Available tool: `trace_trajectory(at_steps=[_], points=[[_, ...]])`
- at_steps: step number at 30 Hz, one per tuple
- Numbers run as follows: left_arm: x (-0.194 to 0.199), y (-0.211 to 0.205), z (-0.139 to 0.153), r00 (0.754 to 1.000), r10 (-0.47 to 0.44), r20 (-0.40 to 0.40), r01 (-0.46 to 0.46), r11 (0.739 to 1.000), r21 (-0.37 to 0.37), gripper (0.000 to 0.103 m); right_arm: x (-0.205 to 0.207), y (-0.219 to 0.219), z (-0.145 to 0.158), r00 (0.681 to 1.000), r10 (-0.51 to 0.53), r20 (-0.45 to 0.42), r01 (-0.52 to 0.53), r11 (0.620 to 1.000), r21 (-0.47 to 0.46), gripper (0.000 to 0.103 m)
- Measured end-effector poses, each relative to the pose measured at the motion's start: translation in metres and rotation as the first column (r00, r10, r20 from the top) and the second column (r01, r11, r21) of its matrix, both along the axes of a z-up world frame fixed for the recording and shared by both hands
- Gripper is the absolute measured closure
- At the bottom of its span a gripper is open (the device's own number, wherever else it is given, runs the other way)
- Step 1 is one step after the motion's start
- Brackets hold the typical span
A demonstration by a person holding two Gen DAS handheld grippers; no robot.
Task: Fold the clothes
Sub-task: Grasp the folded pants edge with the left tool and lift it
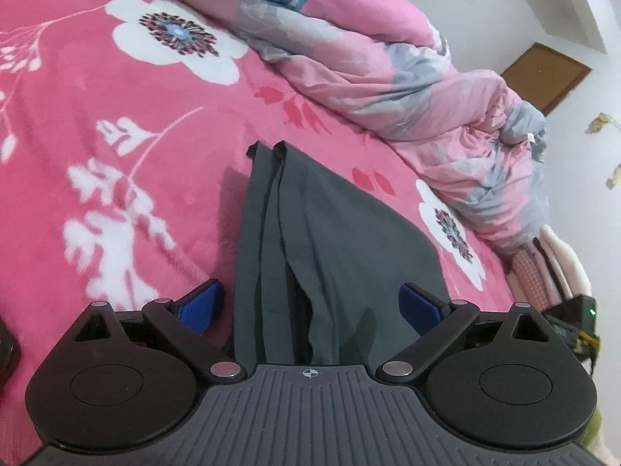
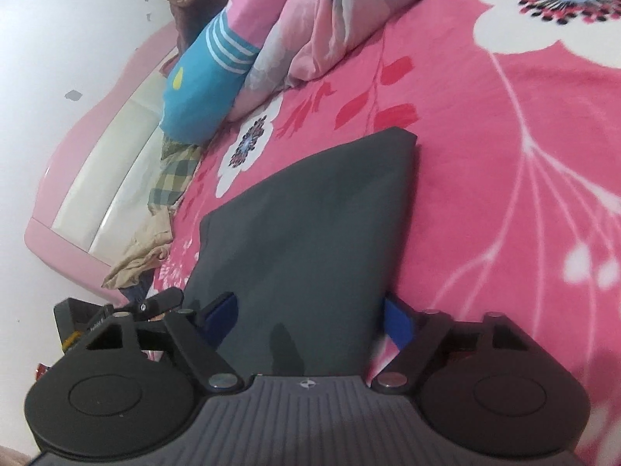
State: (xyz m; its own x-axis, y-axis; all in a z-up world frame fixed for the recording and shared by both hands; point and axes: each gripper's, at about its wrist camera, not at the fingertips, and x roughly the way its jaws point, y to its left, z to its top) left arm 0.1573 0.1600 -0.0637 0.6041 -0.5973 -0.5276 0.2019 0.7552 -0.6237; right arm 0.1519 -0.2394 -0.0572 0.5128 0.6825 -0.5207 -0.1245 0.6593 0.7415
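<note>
A folded dark grey cloth garment (image 1: 310, 233) lies on the pink floral blanket (image 1: 116, 155), between the spread fingers of both left gripper (image 1: 310, 303) and right gripper (image 2: 306, 310).

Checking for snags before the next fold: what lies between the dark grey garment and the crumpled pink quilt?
In the left wrist view, only bare floral bedsheet separates the dark grey garment from the pink quilt.

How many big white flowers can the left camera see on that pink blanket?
2. One white flower lies at the upper left of the pink blanket; another is right of the dark grey garment, beside the crumpled quilt, which may hide more.
</note>
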Motion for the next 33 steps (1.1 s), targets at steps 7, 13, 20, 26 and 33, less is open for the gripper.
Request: trace_trajectory(at_steps=[7, 13, 20, 26, 33], points=[[0.012, -0.003, -0.004, 1.0, 0.0, -0.01, 0.0, 1.0, -0.011, 0.034, 0.033, 0.007, -0.01, 0.999, 0.036, -0.016, -0.036, 0.998, 0.045, 0.047], [0.015, -0.014, -0.004, 0.997, -0.066, 0.029, 0.065, 0.997, 0.029, 0.019, 0.049, 0.008, -0.019, 0.999, 0.041, -0.035, -0.037, 0.994, 0.099, 0.06], [0.013, -0.006, -0.006, 0.998, -0.066, 0.021, 0.066, 0.998, 0.008, 0.046, 0.046, 0.012, -0.016, 0.997, 0.068, -0.019, -0.067, 0.995, 0.075, 0.061], [0.007, -0.013, -0.003, 0.996, -0.053, 0.076, 0.049, 0.998, 0.05, 0.069, 0.049, 0.021, -0.017, 0.998, 0.061, -0.005, -0.06, 0.998, 0.032, 0.081], [-0.006, -0.015, 0.011, 0.99, -0.036, 0.138, 0.03, 0.999, 0.045, 0.078, 0.036, 0.031, 0.006, 0.994, 0.048, 0.1, -0.043, 0.998, -0.05, 0.093]])
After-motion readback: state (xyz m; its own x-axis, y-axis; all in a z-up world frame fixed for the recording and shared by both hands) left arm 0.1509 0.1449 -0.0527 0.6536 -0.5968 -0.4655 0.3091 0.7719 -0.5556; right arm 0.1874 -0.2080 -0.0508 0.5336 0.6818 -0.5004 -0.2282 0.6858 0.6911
